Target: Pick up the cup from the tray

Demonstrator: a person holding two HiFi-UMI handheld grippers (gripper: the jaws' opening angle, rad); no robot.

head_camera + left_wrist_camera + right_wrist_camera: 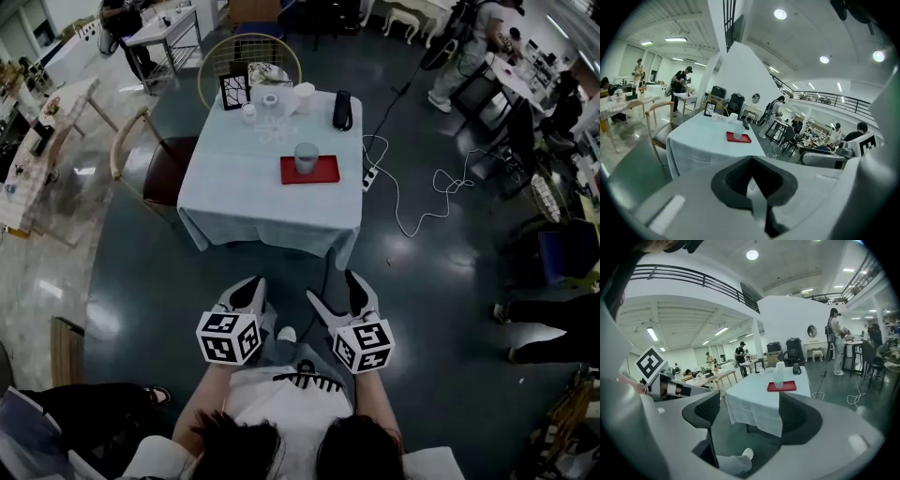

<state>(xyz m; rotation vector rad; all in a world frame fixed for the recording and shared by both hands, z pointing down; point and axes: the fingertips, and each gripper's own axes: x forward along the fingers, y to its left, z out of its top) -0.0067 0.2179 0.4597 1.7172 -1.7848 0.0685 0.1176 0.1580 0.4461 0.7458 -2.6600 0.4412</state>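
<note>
The cup (307,157) stands upright on the red tray (323,176), near the right edge of the desk (234,187) and well apart from both grippers. The right gripper (330,285) has its fingers spread and empty, probably prepared for the cup. The left gripper (251,287) has its fingers together, holding nothing.

The cup (307,157) is a pale, translucent tumbler, taller than it is wide. It stands upright on the tray (324,175), near the tray's middle, with nothing touching it. In the left gripper view the cup (737,131) looks frosted and whitish, and its base rests on the tray (746,138).

The tray is a flat, shallow red rectangle that carries only the cup. It lies level on the white-clothed table (248,183), in the table's right half in the head view. It sits about midway between the table's near and far edges, close to the right edge, with its long sides parallel to the near edge.
</note>
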